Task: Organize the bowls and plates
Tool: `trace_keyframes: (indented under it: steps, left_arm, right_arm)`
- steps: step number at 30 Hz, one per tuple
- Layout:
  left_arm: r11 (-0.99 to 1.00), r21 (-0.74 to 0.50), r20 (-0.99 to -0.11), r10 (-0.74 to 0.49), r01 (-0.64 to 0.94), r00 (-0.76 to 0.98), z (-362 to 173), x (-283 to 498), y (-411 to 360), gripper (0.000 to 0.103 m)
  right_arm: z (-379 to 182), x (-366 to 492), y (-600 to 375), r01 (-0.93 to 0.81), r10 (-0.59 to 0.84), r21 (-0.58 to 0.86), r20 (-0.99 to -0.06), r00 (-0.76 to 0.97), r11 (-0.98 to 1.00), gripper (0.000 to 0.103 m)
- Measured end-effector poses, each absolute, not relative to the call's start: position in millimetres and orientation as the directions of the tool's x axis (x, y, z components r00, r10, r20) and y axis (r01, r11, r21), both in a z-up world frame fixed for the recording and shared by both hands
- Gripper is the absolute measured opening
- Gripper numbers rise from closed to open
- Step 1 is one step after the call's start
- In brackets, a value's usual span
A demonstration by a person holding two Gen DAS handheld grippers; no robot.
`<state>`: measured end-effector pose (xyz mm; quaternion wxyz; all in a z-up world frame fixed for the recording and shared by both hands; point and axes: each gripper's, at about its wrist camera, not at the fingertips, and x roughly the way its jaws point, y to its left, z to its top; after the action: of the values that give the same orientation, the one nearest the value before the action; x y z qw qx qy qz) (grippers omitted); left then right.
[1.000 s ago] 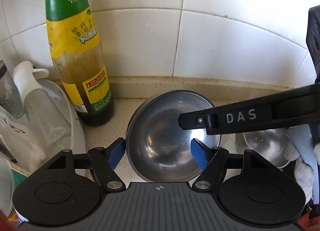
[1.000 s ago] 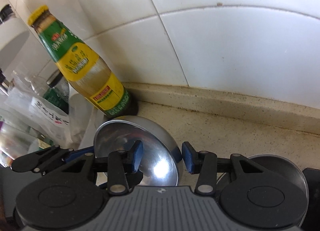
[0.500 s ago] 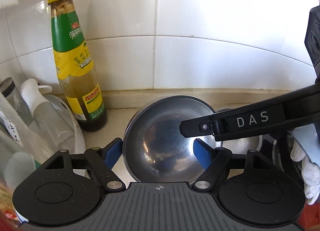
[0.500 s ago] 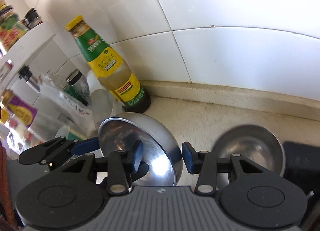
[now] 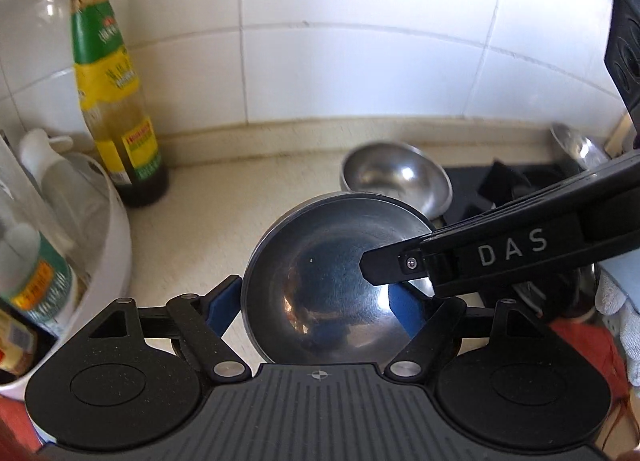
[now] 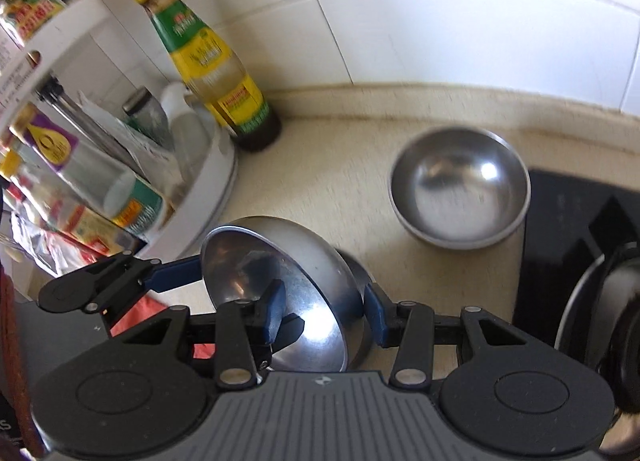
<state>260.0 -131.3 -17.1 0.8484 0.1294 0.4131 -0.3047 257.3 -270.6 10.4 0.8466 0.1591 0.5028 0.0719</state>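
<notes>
A white rack [image 6: 208, 197] at the left is cut off by the frame, its jars blurred. A sauce bottle [image 5: 116, 101] stands against the tiled wall. The left tool [image 5: 316, 301] has just been opening; its pads flank the held bowl [image 5: 320, 281], apart from its rim. The right tool [image 6: 320, 311] is clamped on that bowl's rim, lifted and tilted above the tabletop [image 6: 328, 173]. Its arm hides part of the bowl in the left view. A second bowl [image 6: 460, 189] sits beside the black stove [image 6: 568, 221].
</notes>
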Motion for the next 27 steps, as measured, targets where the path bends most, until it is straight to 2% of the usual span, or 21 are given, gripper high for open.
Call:
trace_keyframes:
  steps: [6,8,11,17,21,23,25,26,27]
  left_arm:
    - [0.765,-0.046,-0.798,-0.415,0.642,0.438,-23,257,-131,0.084]
    - [0.771,-0.043,-0.797,-0.409,0.635,0.443,-22,260,-129,0.092]
    - [0.787,-0.019,-0.793,-0.388,0.616,0.471,-20,264,-125,0.097]
    - [0.824,-0.013,-0.769,-0.37,0.566,0.521,-5,281,-117,0.103]
    - [0.823,0.029,-0.737,-0.365,0.567,0.568,16,296,-130,0.103]
    - [0.832,0.045,-0.693,-0.373,0.553,0.617,37,301,-136,0.103]
    - [0.827,0.061,-0.599,-0.418,0.559,0.683,48,299,-137,0.103]
    - [0.822,0.055,-0.566,-0.442,0.567,0.696,44,299,-136,0.103]
    - [0.804,0.049,-0.572,-0.463,0.592,0.677,36,301,-137,0.103]
  right_arm:
    - [7,259,-270,0.041,0.271,0.327,-0.843,0.465,0.944,0.052]
    - [8,260,-271,0.045,0.255,0.312,-0.844,0.473,0.949,0.061]
    - [13,260,-279,0.053,0.248,0.313,-0.834,0.493,0.948,0.065]
    - [24,263,-306,0.124,0.216,0.329,-0.818,0.534,0.936,0.067]
    - [62,280,-325,0.196,0.141,0.312,-0.793,0.593,0.93,0.069]
    - [84,288,-334,0.209,0.117,0.317,-0.761,0.638,0.925,0.103]
    - [82,282,-347,0.186,0.139,0.381,-0.682,0.718,0.906,0.103]
    - [66,278,-355,0.208,0.165,0.44,-0.67,0.724,0.873,0.103]
    - [49,280,-361,0.266,0.18,0.475,-0.704,0.687,0.839,0.103]
